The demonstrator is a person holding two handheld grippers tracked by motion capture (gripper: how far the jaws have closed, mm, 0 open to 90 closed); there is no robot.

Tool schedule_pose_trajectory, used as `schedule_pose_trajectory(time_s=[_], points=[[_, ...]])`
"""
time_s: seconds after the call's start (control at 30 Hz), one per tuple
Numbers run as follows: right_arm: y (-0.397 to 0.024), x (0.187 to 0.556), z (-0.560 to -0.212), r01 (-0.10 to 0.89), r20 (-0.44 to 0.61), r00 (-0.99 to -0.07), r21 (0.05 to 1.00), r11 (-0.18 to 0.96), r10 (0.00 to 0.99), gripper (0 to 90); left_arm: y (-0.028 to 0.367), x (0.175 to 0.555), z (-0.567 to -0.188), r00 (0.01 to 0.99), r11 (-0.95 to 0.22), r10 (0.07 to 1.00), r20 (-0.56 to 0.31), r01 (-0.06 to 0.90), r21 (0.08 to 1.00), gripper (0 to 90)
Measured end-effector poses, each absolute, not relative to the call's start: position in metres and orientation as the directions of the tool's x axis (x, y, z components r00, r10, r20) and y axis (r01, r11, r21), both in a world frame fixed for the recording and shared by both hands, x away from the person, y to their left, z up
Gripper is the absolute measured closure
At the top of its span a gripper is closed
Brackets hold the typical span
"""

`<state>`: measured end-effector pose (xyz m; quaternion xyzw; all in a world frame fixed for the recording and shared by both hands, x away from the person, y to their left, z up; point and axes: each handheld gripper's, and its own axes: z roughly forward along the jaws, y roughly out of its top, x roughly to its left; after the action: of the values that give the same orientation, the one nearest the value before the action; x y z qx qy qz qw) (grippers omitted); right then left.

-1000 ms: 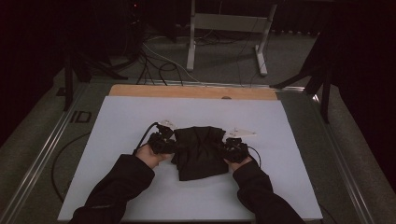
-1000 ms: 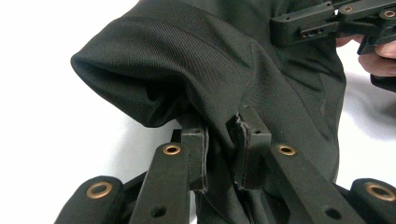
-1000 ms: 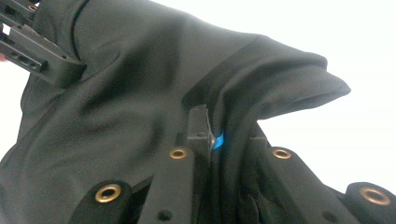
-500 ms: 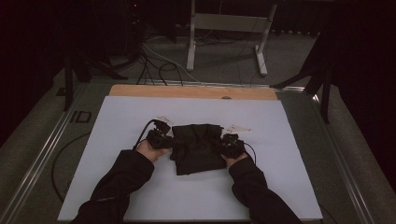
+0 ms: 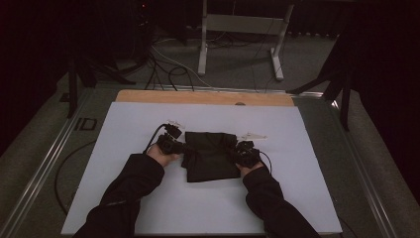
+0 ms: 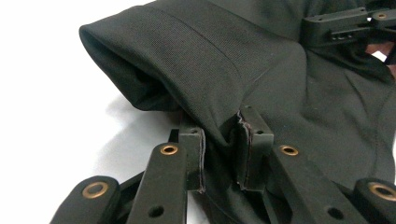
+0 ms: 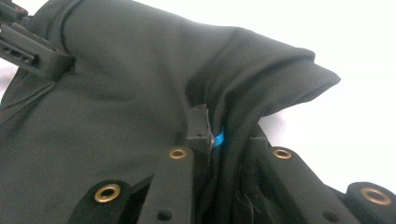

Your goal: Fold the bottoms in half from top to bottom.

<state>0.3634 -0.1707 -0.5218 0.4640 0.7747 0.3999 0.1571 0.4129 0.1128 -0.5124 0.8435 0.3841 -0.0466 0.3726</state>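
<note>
Bare white table (image 5: 297,198) lay open on every side of the black garment (image 5: 210,156); two small pale items (image 5: 253,135) lay just beyond it.

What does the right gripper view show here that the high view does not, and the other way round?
Right gripper view alone: a small blue tag in the pinched fold, and the right gripper with its jaws clamped on bunched fabric. High view alone: both sleeved forearms, the white table, the wooden strip at its far edge, cables on the floor. Both: the black garment, gripped on opposite sides, and the left gripper.
</note>
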Motion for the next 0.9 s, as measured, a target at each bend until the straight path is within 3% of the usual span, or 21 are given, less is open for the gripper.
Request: schedule_pose_trajectory(time_s=[0.23, 0.57, 0.9], points=[[-0.173, 0.368, -0.529, 0.610, 0.144, -0.515, 0.754, 0.243, 0.845, 78.9, 0.112, 0.415, -0.520, 0.701, -0.429, 0.619, -0.354, 0.680, 0.595, 74.3], [-0.175, 0.371, -0.530, 0.615, 0.137, -0.495, 0.753, 0.235, 0.858, 73.1, 0.116, 0.411, -0.519, 0.692, -0.417, 0.659, -0.294, 0.662, 0.623, 60.6], [-0.183, 0.372, -0.522, 0.588, 0.117, -0.510, 0.771, 0.246, 0.852, 33.4, 0.121, 0.401, -0.509, 0.700, -0.386, 0.651, -0.294, 0.639, 0.666, 27.6]])
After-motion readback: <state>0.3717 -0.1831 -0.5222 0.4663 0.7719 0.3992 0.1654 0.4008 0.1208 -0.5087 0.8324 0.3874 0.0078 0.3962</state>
